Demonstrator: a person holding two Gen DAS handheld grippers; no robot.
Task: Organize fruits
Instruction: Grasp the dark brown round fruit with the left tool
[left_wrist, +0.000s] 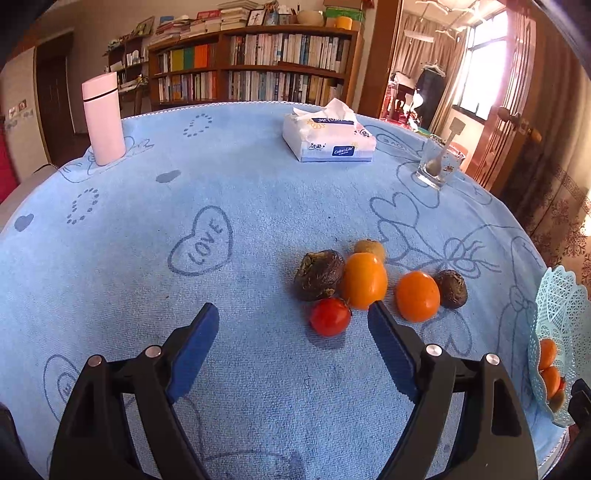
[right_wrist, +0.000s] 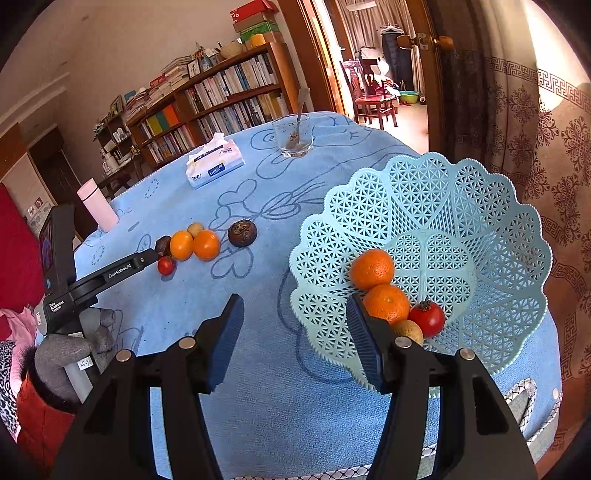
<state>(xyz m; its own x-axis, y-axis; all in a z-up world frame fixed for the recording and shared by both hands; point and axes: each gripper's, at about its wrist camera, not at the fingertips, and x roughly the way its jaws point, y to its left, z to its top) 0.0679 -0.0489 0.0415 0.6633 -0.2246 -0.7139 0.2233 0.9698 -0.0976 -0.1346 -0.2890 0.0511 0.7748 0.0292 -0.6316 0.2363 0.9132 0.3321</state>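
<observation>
1. Four fruits already lie in the basket (right_wrist: 424, 206), frame right.
2. Six fruits (centre frame) wait on the bench (left_wrist: 258, 192).
3. Left claw (left_wrist: 293, 314) and right claw (right_wrist: 295, 306) gape, holding nothing.

In the left wrist view the basket (left_wrist: 561, 343) is cut by the right edge, its fruit only partly seen through the lattice. In the right wrist view the right hand-held gripper (right_wrist: 295, 321) finger covers part of the lower orange (right_wrist: 388, 302) and the brown fruit (right_wrist: 410, 330). Book titles on the shelf (right_wrist: 221, 92) are too small to read
</observation>
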